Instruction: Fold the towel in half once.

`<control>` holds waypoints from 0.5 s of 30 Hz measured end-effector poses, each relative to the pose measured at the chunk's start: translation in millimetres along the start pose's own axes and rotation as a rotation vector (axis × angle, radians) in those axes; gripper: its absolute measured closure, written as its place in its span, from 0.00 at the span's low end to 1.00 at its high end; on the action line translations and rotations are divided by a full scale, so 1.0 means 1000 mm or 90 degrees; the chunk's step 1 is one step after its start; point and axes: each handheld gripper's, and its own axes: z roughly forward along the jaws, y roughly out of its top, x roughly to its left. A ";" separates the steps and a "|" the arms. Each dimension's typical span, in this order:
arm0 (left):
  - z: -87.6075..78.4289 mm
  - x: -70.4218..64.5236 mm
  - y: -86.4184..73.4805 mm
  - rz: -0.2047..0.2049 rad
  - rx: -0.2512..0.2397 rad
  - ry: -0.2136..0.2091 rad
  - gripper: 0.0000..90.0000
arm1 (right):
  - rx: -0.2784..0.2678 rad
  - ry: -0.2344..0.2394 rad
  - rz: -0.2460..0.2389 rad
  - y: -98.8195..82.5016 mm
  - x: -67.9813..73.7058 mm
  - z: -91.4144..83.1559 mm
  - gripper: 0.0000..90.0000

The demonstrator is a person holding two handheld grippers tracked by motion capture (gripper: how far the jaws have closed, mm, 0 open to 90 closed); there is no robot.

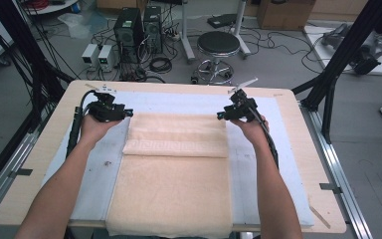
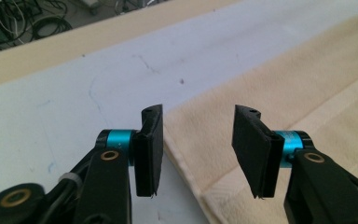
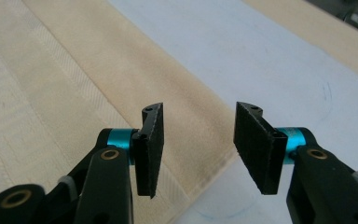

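The soft, floppy towel lies flat on the table, near edge hanging off and far part folded back. It looks light; far corners suit gripping. Left gripper and right gripper hover there, jaws apart, empty.

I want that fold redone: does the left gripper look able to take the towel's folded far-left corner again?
Probably yes: the left gripper hangs open just above the towel edge, with nothing between its jaws.
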 end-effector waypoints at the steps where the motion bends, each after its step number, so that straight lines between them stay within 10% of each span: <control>1: 0.002 -0.001 -0.004 -0.002 0.000 -0.009 0.59 | 0.001 -0.001 -0.009 -0.004 0.003 0.001 0.59; 15: 0.023 -0.020 -0.042 0.037 0.037 -0.067 0.57 | 0.015 0.031 -0.018 -0.048 0.021 0.021 0.56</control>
